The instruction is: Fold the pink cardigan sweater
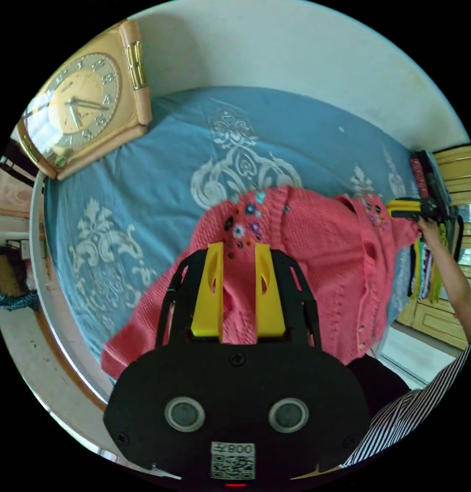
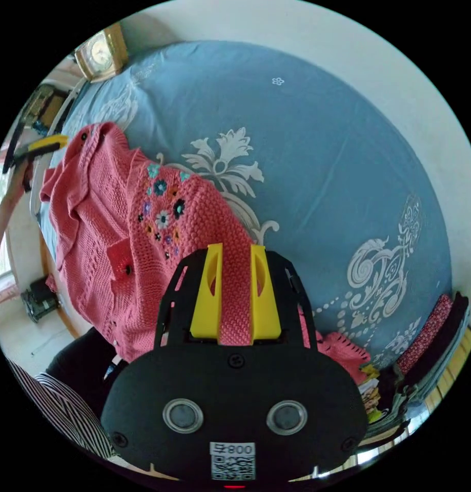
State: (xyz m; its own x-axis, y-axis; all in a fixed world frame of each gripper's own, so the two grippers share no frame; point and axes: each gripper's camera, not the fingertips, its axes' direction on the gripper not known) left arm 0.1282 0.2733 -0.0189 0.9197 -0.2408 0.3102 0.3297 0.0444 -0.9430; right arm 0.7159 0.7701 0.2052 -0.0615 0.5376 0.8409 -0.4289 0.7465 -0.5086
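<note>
- We see the pink cardigan (image 1: pixel 322 246) held up over the blue bed (image 1: pixel 158 174).
- Our left gripper (image 1: pixel 239 251) jaws pinch its knit.
- Our right gripper (image 2: pixel 236 253) jaws squeeze a fold.

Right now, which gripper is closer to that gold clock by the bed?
Left. The left gripper holds the pink cardigan at the end nearer the clock; the right gripper grips its other end, farther off.

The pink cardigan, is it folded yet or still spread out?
Not folded: pink cardigan is held up, draping unevenly over the blue bedspread.
</note>
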